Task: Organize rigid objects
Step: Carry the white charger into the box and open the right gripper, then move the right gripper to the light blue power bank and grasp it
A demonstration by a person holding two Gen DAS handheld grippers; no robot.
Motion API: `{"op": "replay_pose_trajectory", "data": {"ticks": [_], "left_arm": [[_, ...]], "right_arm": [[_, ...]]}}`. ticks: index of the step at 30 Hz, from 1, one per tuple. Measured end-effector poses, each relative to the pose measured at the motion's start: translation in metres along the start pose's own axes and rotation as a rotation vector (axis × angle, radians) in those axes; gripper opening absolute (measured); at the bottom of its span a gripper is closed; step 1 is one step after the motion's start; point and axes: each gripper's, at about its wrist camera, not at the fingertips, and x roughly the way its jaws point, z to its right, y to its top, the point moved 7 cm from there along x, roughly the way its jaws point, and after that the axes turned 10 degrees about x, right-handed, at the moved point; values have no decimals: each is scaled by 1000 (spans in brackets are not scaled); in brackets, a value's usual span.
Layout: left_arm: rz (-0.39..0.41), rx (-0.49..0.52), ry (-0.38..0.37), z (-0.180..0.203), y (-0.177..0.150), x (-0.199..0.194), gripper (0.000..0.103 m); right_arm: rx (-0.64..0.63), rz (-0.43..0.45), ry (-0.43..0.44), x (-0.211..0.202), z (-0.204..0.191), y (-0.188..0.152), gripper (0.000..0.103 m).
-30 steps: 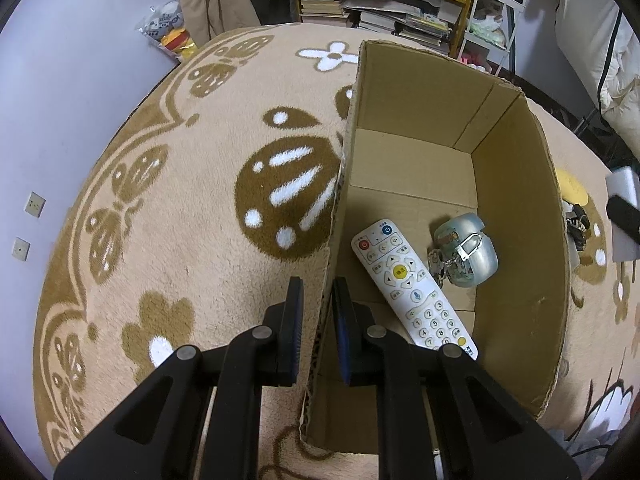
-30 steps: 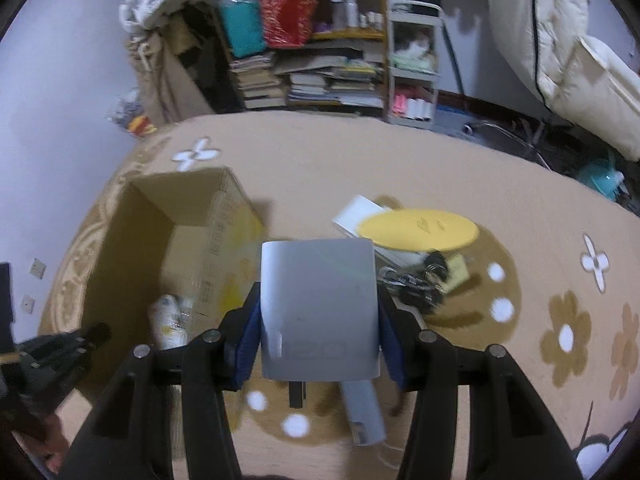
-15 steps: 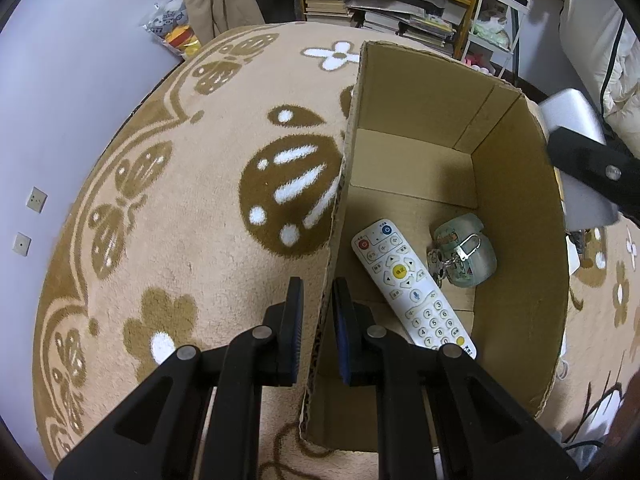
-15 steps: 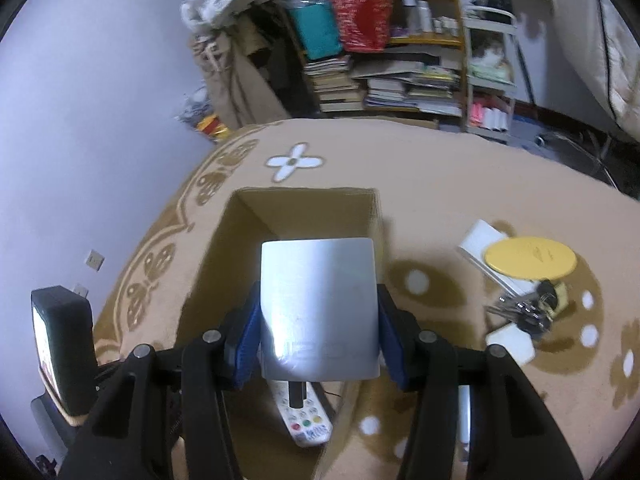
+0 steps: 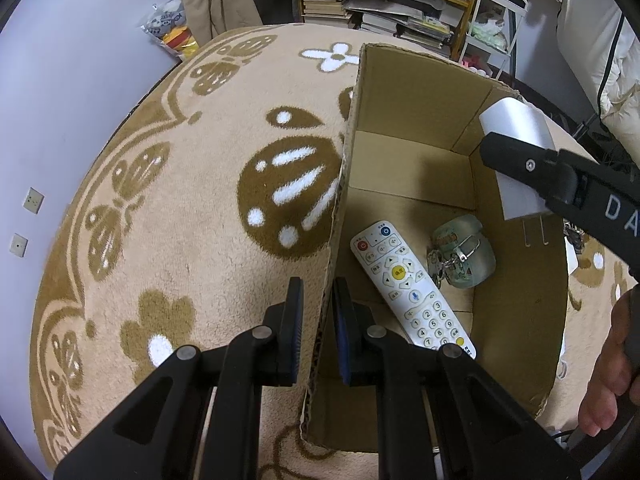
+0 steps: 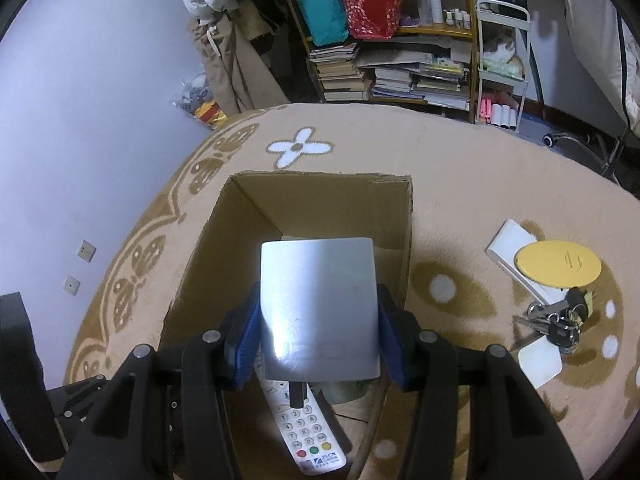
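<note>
The box (image 6: 404, 216) already holds a remote (image 5: 408, 284) and a jar (image 5: 464, 256). The left gripper (image 5: 318, 320) pinches its wall; the right gripper (image 6: 318, 344) clamps a charger (image 6: 318, 304) above it (keys (image 6: 560, 320) and cards remain on the rug).

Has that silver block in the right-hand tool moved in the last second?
Yes. The silver block, clamped in the right gripper, was over the carpet beside the cardboard box; now it hangs over the box opening.

A patterned beige rug (image 6: 500, 184) carries a cardboard box (image 6: 404, 240); keys (image 6: 560, 320) lie beside it.
</note>
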Motion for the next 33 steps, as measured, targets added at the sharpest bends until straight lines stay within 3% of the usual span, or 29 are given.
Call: {"op": "replay_pose_trajectory", "data": {"ticks": [6,15,20,27,29,33], "left_arm": [[-3,-19,-23,-3,-1,1,15],[-1,7,1,0,-1,2,13],[6,15,24,-1,1,-1,13],[9,14,30,-1,2,-2,13],[7,10,30,-1,1,-2,14],[6,4,25,-2,1,-2,14]], "right_arm": [[-21,-7,-18,-2,0,-2,56],[-17,4,4,-14,2,-3,57],[2,42,-2,-32,7,4,78],[52,26,-30,-46,43,6,82],[58,5,-30,-47,52,3,92],[19,1,-99,-50,72,-6,93]]}}
